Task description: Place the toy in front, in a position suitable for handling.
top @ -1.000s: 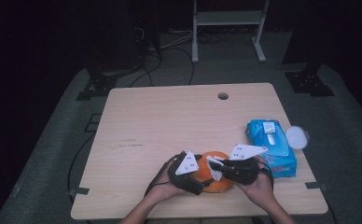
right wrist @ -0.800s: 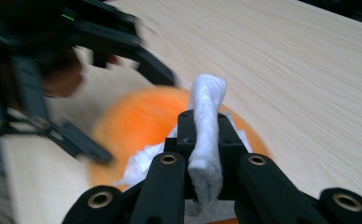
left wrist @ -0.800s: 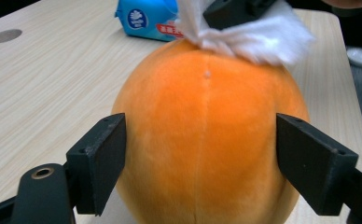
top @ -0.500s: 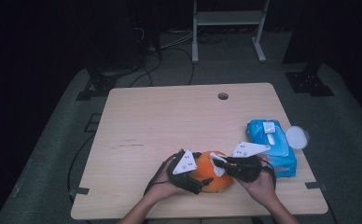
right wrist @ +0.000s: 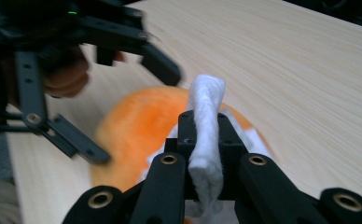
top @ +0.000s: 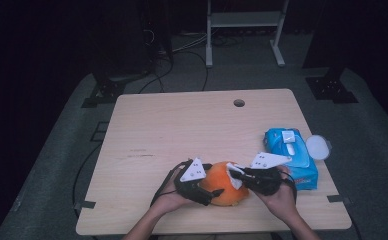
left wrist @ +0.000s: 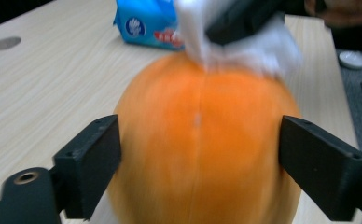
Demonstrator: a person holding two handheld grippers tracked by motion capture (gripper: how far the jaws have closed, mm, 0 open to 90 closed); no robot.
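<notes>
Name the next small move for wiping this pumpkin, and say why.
Probably drag the white wipe a little further across the top of the orange pumpkin. The right gripper is shut on the wipe, which lies against the skin, and the left gripper brackets the pumpkin's sides to steady it.

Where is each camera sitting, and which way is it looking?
High view: above the person's side, looking forward and down on the table; both hands enter from the bottom with the left gripper and right gripper.
Left gripper view: rides the left gripper, looking along its black jaws, which stand either side of the orange pumpkin.
Right gripper view: rides the right gripper, looking past its jaws shut on a white wipe; the person's left hand shows beyond.
Shared: all three show the pumpkin and wipe; the high and left gripper views both show the blue wipes pack.
</notes>
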